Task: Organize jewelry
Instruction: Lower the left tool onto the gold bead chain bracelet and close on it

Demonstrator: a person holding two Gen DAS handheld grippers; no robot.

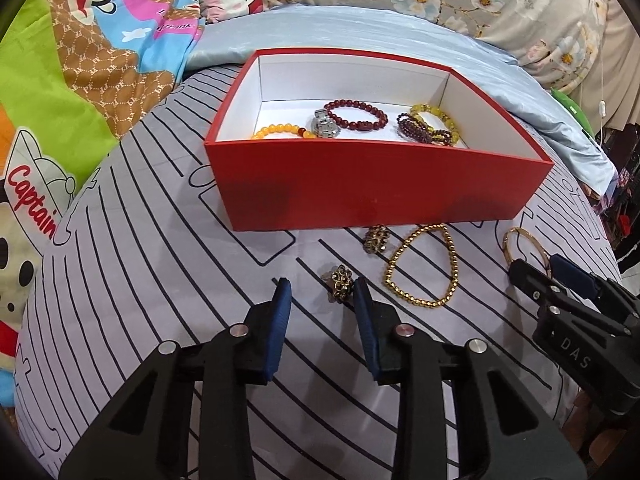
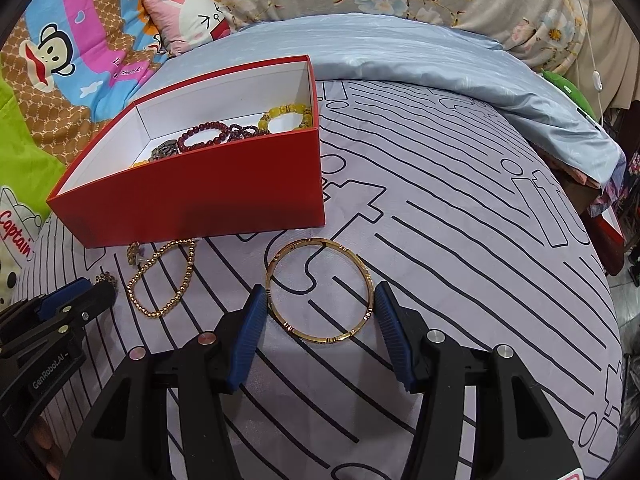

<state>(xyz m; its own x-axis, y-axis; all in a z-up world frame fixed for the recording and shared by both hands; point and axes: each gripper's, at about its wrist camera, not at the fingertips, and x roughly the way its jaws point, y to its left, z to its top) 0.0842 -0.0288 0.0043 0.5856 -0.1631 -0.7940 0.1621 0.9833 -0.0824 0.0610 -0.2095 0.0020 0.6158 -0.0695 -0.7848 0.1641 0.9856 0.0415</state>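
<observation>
You are holding the left gripper [image 1: 322, 294] low over the striped bedsheet [image 1: 160, 280], its fingers [image 1: 280, 312] standing moderately apart and gripping nothing. A small dark flower-shaped brooch [image 1: 340, 280] is lying on the sheet just beside the tip of the inner finger. A second dark brooch [image 1: 376, 239] is sitting close to the front wall of the red box [image 1: 360, 188], and a gold bead bracelet [image 1: 422, 266] is lying to its right.

Your right gripper [image 2: 320, 300] is hovering with its fingers [image 2: 252, 320] spread wide on either side of the gold bangle [image 2: 320, 290], which is resting flat on the sheet; I cannot tell whether the fingers are touching it.

Inside the box, an orange bead bracelet [image 1: 276, 131], a silver watch [image 1: 326, 128], a dark red bracelet [image 1: 356, 116] and a yellow bracelet [image 1: 434, 118] are lying on the white floor.
</observation>
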